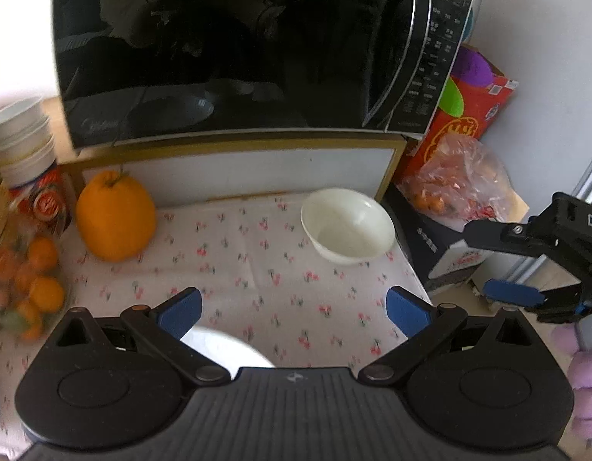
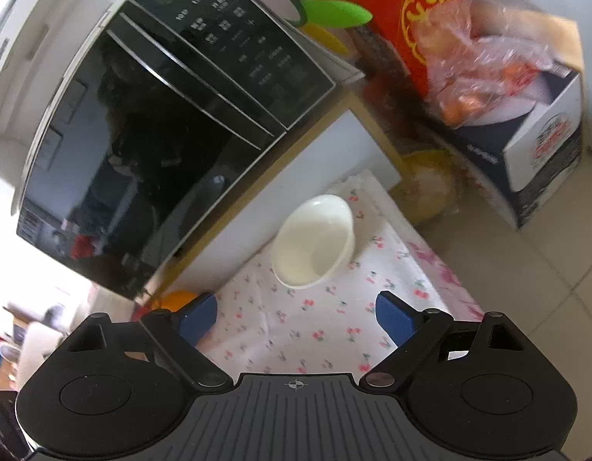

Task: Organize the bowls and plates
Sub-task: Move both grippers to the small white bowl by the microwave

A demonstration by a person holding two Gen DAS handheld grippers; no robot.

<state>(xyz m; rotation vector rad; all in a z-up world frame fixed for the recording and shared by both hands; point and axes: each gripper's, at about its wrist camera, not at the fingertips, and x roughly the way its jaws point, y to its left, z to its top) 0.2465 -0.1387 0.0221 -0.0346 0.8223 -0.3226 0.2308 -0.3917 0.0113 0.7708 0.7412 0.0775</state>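
Right wrist view: plain white bowl [image 2: 313,242] upright and empty on floral cloth [image 2: 296,326], both grippers' jaws released.

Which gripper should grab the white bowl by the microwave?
Probably the right gripper: its open, empty jaws face the white bowl almost head-on. The left gripper, also open, sees it off to one side.

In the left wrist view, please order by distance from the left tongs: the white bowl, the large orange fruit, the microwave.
From the left tongs:
1. White bowl, ahead to the right, on the cloth.
2. Large orange fruit, ahead to the left; nearly equal with the bowl.
3. Microwave, behind both, raised.
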